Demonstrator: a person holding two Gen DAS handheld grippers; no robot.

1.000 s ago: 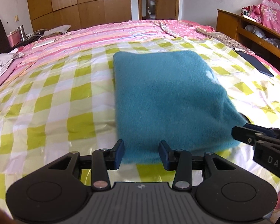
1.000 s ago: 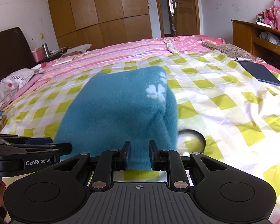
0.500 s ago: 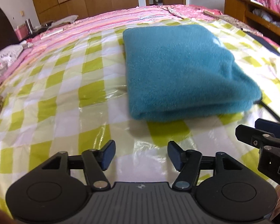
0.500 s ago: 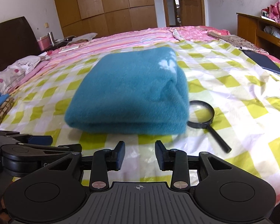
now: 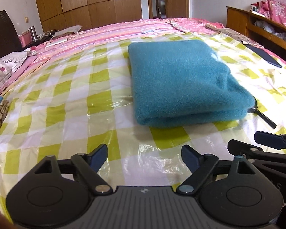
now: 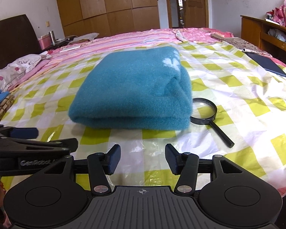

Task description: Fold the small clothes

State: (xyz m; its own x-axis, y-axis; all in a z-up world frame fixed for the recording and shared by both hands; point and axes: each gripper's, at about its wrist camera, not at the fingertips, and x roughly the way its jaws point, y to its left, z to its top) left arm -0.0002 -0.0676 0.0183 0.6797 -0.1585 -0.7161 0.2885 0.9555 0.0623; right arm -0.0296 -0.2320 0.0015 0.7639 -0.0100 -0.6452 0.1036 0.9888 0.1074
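A folded teal fleece garment (image 5: 181, 80) lies on the yellow-and-white checked plastic sheet (image 5: 63, 95) on the bed. It also shows in the right wrist view (image 6: 135, 91), with a white flower mark near its far right corner. My left gripper (image 5: 144, 155) is open and empty, pulled back in front of the garment's near fold. My right gripper (image 6: 143, 157) is open and empty, also short of the garment. The right gripper's fingers (image 5: 268, 142) show at the right of the left wrist view. The left gripper's fingers (image 6: 24, 133) show at the left of the right wrist view.
A black magnifying glass (image 6: 206, 110) lies against the garment's right side, handle pointing toward me. A dark flat tablet (image 6: 265, 64) lies far right. Pillows (image 6: 13, 70) sit at the left. A wooden shelf (image 5: 261, 24) stands right of the bed.
Both grippers let go of the garment's near edge, opened wider and drew back toward me. The garment now lies folded flat.
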